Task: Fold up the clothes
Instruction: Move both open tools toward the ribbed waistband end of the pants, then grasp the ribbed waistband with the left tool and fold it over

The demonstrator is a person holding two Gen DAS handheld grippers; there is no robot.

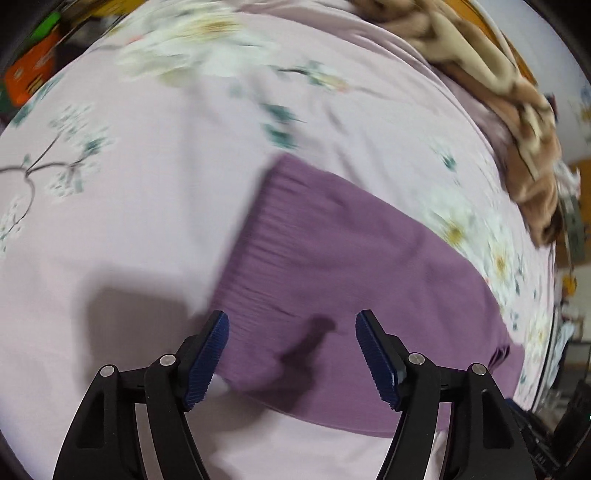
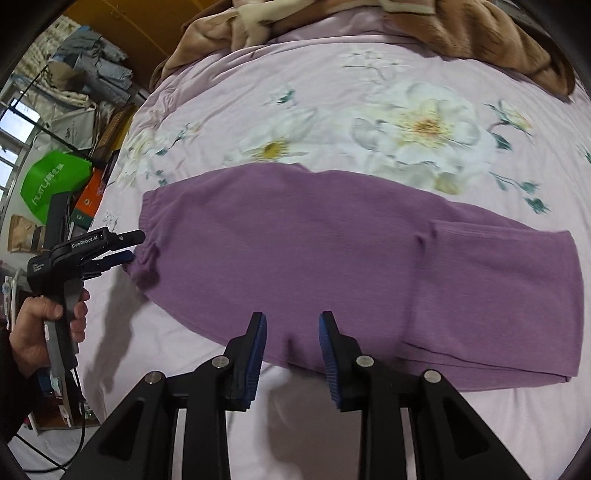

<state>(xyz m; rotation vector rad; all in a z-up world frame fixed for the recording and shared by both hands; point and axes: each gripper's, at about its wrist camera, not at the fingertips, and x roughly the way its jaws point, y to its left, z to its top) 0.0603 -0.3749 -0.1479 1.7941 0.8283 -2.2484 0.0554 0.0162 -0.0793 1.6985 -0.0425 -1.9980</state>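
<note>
Here, ribbed purple garment (image 2: 332,258), flat.

Left tool (image 1: 291,350) gapes wide; right tool (image 2: 293,347) parted narrower.

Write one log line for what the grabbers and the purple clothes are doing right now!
garment: flat on bedsheet | left gripper: open, at garment's end | right gripper: open, over near edge

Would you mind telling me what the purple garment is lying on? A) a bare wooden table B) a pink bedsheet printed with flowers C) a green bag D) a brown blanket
B: the purple garment lies flat on the pink flowered bedsheet; the brown blanket is bunched beyond it, apart.
</note>
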